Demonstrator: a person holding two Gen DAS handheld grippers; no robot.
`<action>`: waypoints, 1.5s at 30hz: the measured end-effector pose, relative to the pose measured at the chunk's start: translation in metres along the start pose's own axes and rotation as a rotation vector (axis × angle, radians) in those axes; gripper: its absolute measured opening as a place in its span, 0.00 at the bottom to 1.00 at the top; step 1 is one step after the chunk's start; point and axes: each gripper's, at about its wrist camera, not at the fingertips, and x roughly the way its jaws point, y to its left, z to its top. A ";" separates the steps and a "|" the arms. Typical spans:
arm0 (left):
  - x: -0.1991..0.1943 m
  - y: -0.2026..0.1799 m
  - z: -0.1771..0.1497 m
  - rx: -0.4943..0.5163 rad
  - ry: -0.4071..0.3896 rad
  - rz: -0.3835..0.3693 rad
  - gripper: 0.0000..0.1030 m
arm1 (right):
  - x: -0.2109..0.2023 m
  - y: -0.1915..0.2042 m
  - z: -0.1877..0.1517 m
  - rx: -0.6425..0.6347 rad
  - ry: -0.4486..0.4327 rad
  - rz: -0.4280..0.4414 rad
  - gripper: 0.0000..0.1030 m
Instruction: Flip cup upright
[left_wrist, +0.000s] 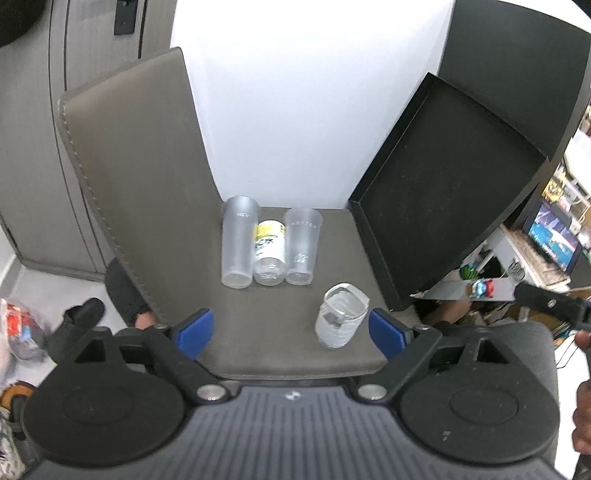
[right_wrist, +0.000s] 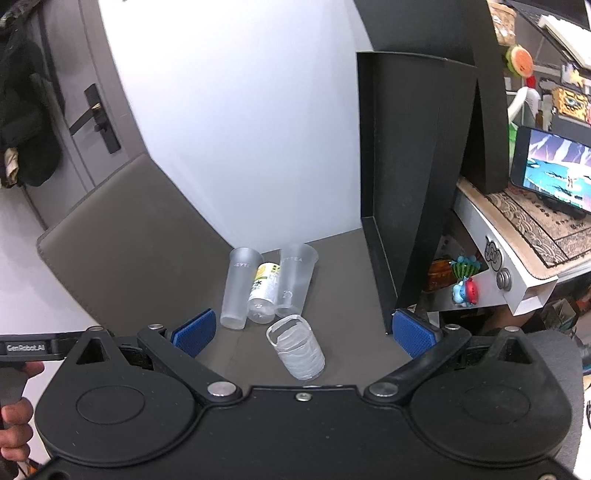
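Observation:
Two tall frosted plastic cups, one on the left (left_wrist: 238, 242) (right_wrist: 238, 288) and one on the right (left_wrist: 302, 245) (right_wrist: 293, 280), stand upright on a grey mat (left_wrist: 280, 350) (right_wrist: 354, 325) with a small yellow-labelled bottle (left_wrist: 269, 251) (right_wrist: 263, 291) between them. A short clear ribbed cup (left_wrist: 341, 315) (right_wrist: 297, 349) stands nearer, mouth up. My left gripper (left_wrist: 290, 332) is open and empty, its blue pads either side of the mat's front. My right gripper (right_wrist: 303, 334) is open and empty, the ribbed cup between its fingers.
A black open box (left_wrist: 454, 184) (right_wrist: 406, 166) stands at the mat's right edge. A white wall (left_wrist: 295, 110) is behind the cups. A raised grey mat flap (left_wrist: 129, 166) is at left. A cluttered desk with a phone (right_wrist: 550, 170) is at right.

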 end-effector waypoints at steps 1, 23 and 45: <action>0.000 -0.001 -0.001 0.002 0.002 0.001 0.88 | -0.002 0.002 0.000 -0.008 -0.004 0.000 1.00; -0.004 0.013 -0.008 -0.026 0.012 -0.012 0.89 | 0.000 0.027 -0.005 -0.097 0.029 0.006 1.00; 0.001 0.004 -0.010 0.000 0.031 0.014 0.89 | 0.003 0.021 -0.008 -0.091 0.038 0.018 1.00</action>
